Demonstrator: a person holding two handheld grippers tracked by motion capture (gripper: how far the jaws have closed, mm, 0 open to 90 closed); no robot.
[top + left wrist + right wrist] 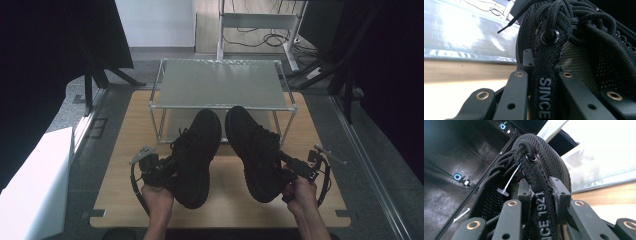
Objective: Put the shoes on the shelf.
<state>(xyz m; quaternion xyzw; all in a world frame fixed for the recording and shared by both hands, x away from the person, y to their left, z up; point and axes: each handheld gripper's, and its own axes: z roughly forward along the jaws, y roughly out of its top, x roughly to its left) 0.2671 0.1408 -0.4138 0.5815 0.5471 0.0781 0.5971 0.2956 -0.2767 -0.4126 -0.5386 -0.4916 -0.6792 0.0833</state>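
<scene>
Your left gripper clamped on left shoe heel tab, right gripper clamped on right shoe tab. 2 shoes hang ahead of jaws, toes toward rack. Risk: thin tabs slip, shoe swings, clips rack frame.

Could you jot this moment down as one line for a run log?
left gripper: shut on left shoe | right gripper: shut on right shoe | both shoes before shoe rack
</scene>
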